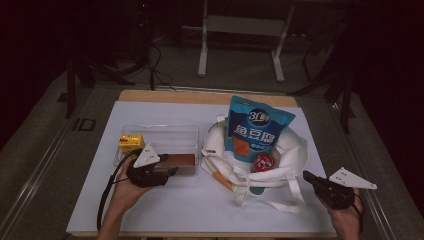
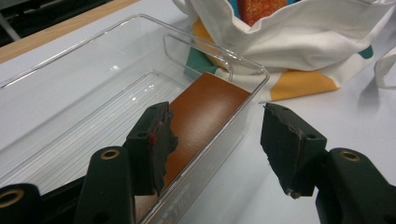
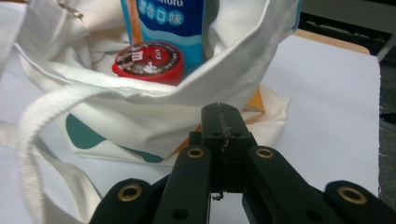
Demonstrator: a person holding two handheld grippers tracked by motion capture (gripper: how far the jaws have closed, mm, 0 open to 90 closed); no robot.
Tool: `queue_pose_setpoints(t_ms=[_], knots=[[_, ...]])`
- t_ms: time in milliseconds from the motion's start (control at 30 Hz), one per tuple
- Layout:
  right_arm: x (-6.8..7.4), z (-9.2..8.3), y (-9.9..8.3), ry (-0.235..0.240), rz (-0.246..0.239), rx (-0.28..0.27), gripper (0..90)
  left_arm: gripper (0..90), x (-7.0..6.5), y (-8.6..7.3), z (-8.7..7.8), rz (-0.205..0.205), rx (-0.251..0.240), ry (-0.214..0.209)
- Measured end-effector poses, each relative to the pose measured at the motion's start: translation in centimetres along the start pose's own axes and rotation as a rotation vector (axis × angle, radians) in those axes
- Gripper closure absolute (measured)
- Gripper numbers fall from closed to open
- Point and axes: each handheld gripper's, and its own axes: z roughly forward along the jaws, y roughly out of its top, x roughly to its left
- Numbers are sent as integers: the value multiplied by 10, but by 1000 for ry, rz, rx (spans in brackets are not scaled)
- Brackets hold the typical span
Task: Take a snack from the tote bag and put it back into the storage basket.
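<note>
A clear plastic tray (image 1: 160, 129) holds a yellow box (image 1: 131, 142) at its left end and a brown box (image 1: 181, 159) along its front right. My left gripper (image 1: 172, 170) stands open at that corner. In the left gripper view its jaws (image 2: 217, 114) straddle the tray wall (image 2: 70, 70): one finger is inside beside the brown box (image 2: 208, 105), the other is outside and clear of the wall. A white tote bag (image 1: 295, 150) holds a blue snack pouch (image 1: 255, 125) and a red round tin (image 1: 263, 161). My right gripper (image 1: 306, 175) is shut and empty, just right of the bag (image 3: 140, 116).
The bag's straps (image 1: 270, 202) trail over the white sheet (image 1: 165, 210) toward the front edge. A cable (image 1: 106, 195) loops from the left gripper. Behind the table stands a white metal frame (image 1: 202, 50). The tin (image 3: 148, 60) and pouch (image 3: 163, 18) show inside the bag's mouth.
</note>
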Motion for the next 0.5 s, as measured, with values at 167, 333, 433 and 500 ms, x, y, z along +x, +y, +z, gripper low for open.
queue_pose_setpoints(t_ms=[167, 333, 433, 500], knots=[[2, -5, 3, 27, -3, -13, 900, 436, 0, 0, 0, -11, -5, -13], [9, -9, 7, 49, -26, -13, 900, 436, 0, -1, 0, -18, -8, -26], [11, -10, 11, 60, -37, -22, 900, 434, 0, -1, 0, -19, -5, -34], [12, -11, 13, 66, -38, -30, 900, 433, -1, -2, 1, -21, -6, -39]])
